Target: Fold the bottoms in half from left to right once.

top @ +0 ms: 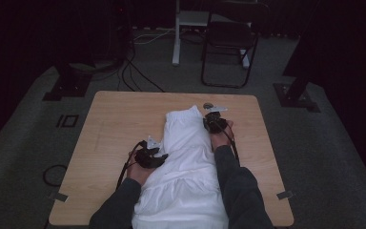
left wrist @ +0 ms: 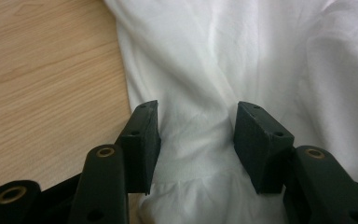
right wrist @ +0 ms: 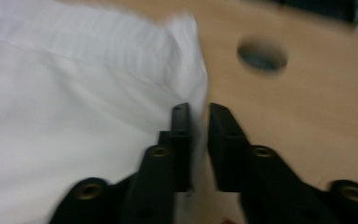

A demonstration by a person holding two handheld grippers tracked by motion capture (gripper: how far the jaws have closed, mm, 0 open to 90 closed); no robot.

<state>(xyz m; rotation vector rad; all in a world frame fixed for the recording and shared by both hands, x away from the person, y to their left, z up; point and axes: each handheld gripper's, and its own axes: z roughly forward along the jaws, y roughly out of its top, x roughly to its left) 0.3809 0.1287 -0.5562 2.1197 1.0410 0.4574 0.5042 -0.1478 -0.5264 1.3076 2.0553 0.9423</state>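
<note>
A white cloth (top: 186, 157) lies folded in a long strip down the middle of the wooden table (top: 119, 119). My left gripper (top: 158, 157) rests on the cloth's left side. In the left gripper view its jaws (left wrist: 198, 121) stand open over a rumpled ridge of the cloth (left wrist: 214, 56), and the pads are clear of it. My right gripper (top: 213, 115) is at the cloth's far right corner. In the blurred right gripper view its jaws (right wrist: 199, 109) stand close together, with the edge of the cloth (right wrist: 74, 93) running in between them.
A round hole (right wrist: 262, 55) is cut in the tabletop just beyond the right gripper. Bare wood lies on either side of the cloth. On the dark floor behind the table are a folding chair (top: 228, 43), stand feet and loose cables (top: 133, 71).
</note>
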